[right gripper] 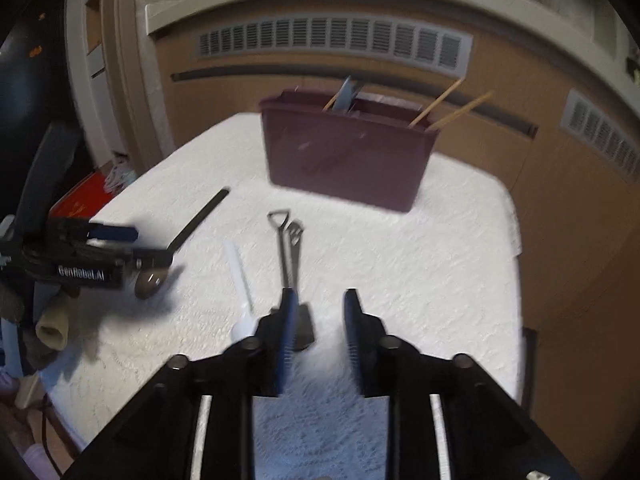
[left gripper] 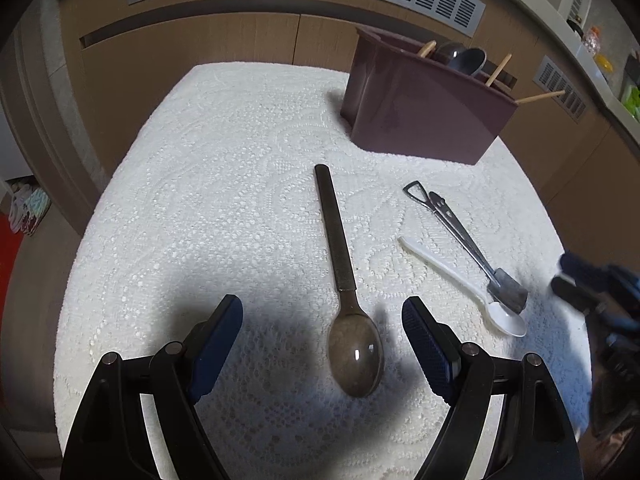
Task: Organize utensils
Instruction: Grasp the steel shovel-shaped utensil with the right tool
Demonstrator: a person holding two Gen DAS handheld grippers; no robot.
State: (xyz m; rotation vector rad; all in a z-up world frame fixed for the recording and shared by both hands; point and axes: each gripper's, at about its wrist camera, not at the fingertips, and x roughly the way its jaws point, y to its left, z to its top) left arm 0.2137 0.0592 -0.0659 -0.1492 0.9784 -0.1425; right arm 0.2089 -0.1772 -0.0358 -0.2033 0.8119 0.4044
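You're at pickup: left gripper (left gripper: 322, 320) gapes wide over dark spoon (left gripper: 348, 300), lower centre. Right gripper (right gripper: 320, 312) part open, empty. Next: close on spoon, carry to caddy (left gripper: 420, 116), upper right.

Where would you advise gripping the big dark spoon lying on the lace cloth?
Grip the big dark spoon at its long flat handle, from above, jaws across its width. The handle lies straight and clear of the other utensils; the rounded bowl offers no flat sides. The left gripper already straddles it.
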